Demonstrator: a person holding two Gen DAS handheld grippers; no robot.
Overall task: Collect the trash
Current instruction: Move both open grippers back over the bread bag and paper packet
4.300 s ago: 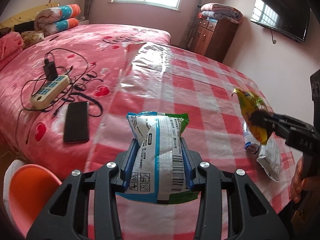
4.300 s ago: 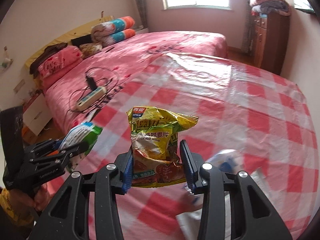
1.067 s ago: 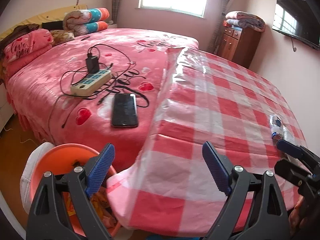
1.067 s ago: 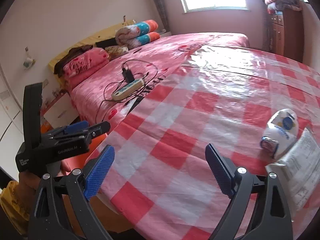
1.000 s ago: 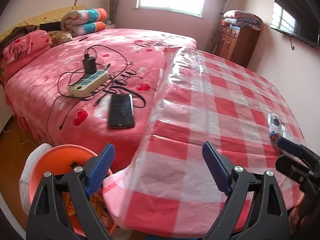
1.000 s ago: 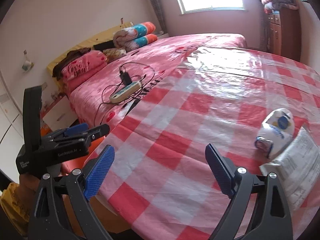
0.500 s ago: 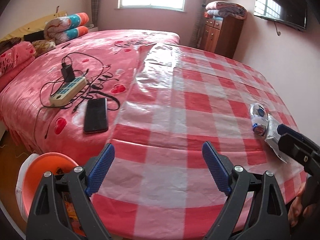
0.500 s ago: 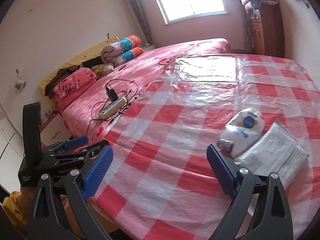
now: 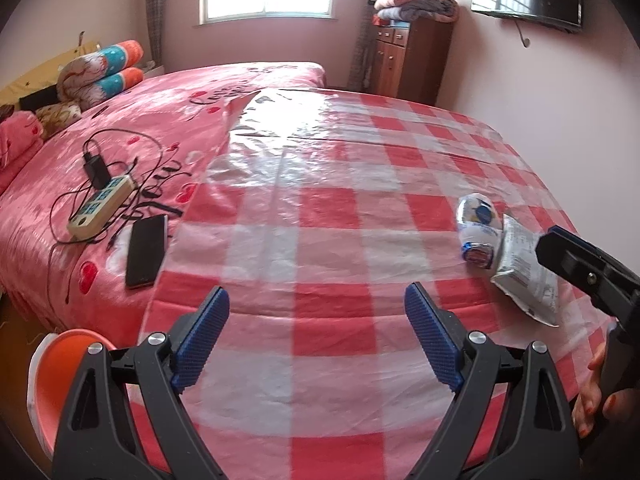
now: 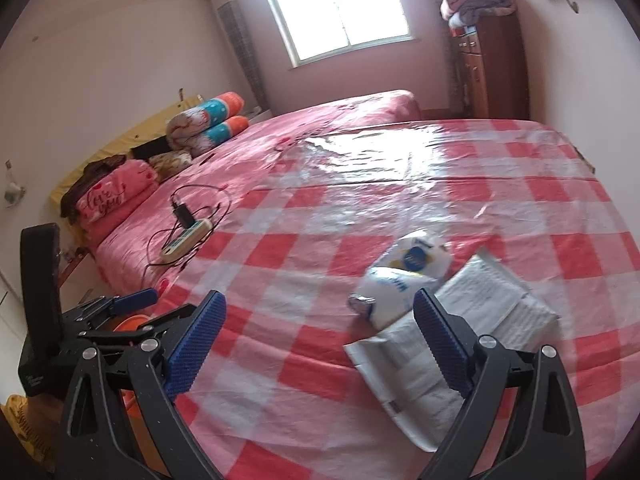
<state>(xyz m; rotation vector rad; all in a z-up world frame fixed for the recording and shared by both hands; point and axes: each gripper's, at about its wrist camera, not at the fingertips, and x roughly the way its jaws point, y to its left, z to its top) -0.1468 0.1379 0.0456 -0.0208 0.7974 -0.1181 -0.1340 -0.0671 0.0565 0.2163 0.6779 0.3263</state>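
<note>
Beside the white packet (image 10: 444, 344), a crumpled wrapper (image 10: 404, 280).

A red-and-white checked plastic sheet (image 9: 320, 248) covers the bed (image 9: 168, 128). On it lie a white snack bag (image 10: 404, 280) and a flat white packet (image 10: 452, 344), touching. A power strip (image 9: 100, 206) and phone (image 9: 146, 250) rest on the pink bedspread.

A crumpled white wrapper with blue print (image 10: 402, 280) lies on its side on the checked plastic sheet (image 10: 304, 264), leaning on a flat white packet (image 10: 452, 344) printed with small text, probably the back face, beside it.
</note>
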